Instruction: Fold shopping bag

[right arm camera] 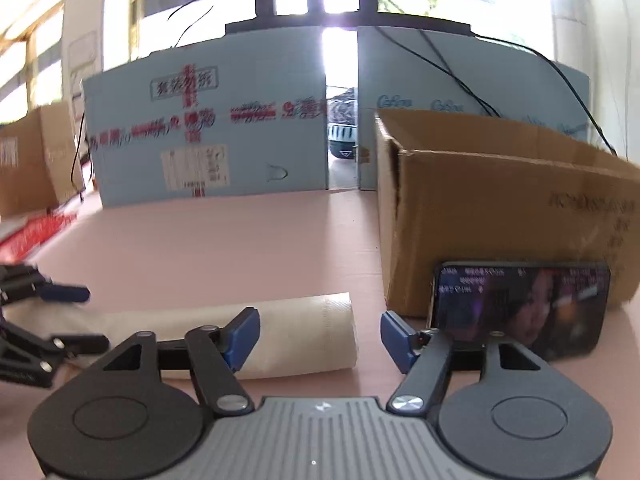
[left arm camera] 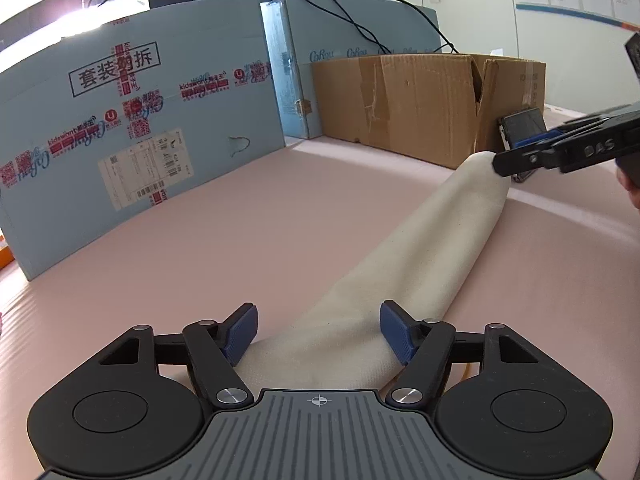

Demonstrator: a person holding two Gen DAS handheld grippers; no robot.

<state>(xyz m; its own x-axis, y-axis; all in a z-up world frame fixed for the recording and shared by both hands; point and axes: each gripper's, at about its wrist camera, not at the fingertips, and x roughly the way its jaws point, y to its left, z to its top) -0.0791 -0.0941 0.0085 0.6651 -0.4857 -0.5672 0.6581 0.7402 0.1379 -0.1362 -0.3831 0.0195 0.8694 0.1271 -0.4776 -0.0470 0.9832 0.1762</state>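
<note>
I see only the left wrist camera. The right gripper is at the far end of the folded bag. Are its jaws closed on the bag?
Observer: No. The right gripper is open; its pads stand apart and do not pinch the bag.
Operator: What is the dark thing behind it?
Observer: A phone with a lit screen, leaning on the brown box.

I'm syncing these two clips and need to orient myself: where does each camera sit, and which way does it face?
Left wrist: rides the left gripper, looking along the rolled bag toward the brown box; own fingers open, right gripper at far end.
Right wrist: rides the right gripper, facing the blue box; fingers open, phone at right.
Shared: bag, boxes, pink table.
</note>
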